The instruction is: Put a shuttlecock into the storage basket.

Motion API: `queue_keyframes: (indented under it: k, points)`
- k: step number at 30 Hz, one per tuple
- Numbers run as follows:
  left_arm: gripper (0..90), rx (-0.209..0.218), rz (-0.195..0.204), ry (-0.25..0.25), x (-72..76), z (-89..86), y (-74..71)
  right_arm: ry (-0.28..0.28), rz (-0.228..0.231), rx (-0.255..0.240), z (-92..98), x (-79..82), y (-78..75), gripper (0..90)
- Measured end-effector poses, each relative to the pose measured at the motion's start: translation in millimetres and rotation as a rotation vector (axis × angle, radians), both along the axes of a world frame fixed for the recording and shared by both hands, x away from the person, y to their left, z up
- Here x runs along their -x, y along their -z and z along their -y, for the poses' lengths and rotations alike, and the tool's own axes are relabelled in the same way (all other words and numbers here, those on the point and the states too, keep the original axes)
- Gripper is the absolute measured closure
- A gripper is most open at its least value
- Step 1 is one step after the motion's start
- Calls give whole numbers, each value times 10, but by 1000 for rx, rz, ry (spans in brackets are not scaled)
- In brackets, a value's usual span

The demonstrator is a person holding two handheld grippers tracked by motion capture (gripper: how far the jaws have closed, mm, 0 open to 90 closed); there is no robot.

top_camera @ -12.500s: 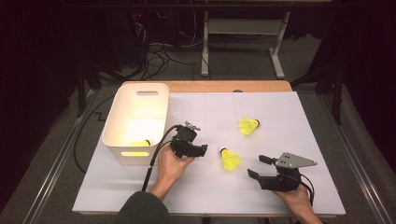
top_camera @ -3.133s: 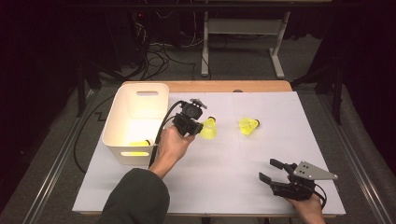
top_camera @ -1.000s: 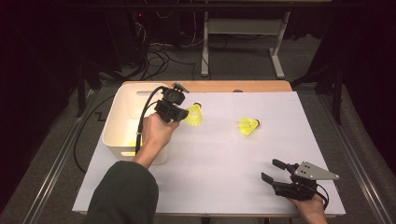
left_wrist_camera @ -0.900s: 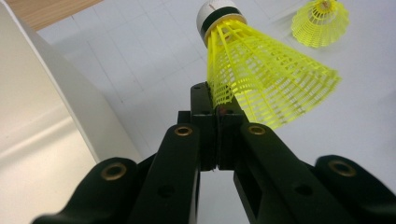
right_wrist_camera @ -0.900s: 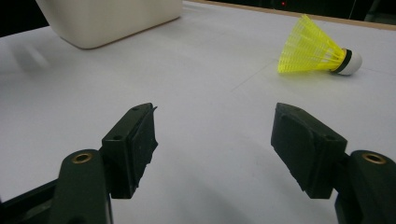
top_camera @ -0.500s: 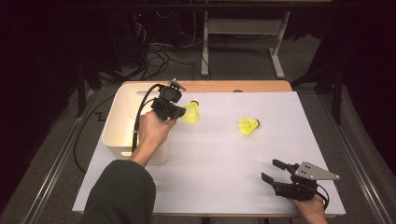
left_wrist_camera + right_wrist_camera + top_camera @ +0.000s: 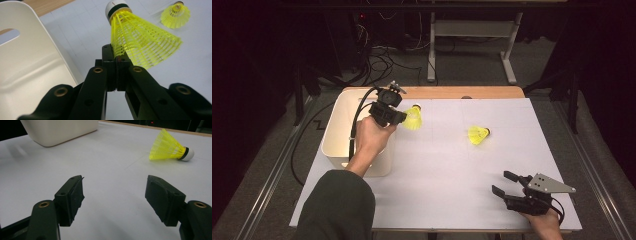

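Observation:
My left gripper (image 7: 399,118) is shut on the skirt edge of a yellow shuttlecock (image 7: 413,117) and holds it in the air at the right rim of the cream bin (image 7: 343,122). In the left gripper view the jaws pinch the yellow mesh of the shuttlecock (image 7: 140,40), white cork pointing away, with the bin wall (image 7: 30,65) to the left. A second yellow shuttlecock (image 7: 478,134) lies on its side on the white sheet, also seen as the shuttlecock (image 7: 170,147) ahead of my right gripper (image 7: 115,197). My right gripper (image 7: 505,184) rests open near the front right, nothing between its jaws.
The white sheet (image 7: 442,170) covers the table, with a wooden strip (image 7: 462,92) along the far edge. Cables and a metal stand (image 7: 472,40) lie on the floor beyond. A dark sleeve (image 7: 337,205) reaches in from the bottom left.
My left hand has carried the held shuttlecock a little up and to the left, closer to the bin's rim. The right gripper has stayed where it was.

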State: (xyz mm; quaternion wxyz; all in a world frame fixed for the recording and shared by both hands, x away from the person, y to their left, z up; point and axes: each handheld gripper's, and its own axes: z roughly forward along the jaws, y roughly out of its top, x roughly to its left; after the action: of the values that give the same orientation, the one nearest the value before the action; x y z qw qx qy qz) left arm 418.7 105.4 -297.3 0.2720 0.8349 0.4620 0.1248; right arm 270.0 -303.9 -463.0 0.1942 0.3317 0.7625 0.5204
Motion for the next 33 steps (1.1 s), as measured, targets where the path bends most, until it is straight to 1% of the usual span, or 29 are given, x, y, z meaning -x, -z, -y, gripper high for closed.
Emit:
queue_keyframes:
  k: [10, 17, 29, 33]
  points:
    - [890, -3, 11, -17, -6, -67, -49, -1, 0, -3, 4, 2, 0, 317]
    - [890, -8, 9, -16, -17, -120, -70, 1, -4, -3, 2, -3, 3, 317]
    - [890, 17, 9, -24, -40, -245, -90, 1, -8, -7, 6, -8, 6, 316]
    - [890, 18, 8, -26, -35, -266, -93, 1, -7, -8, 6, -6, 5, 317]
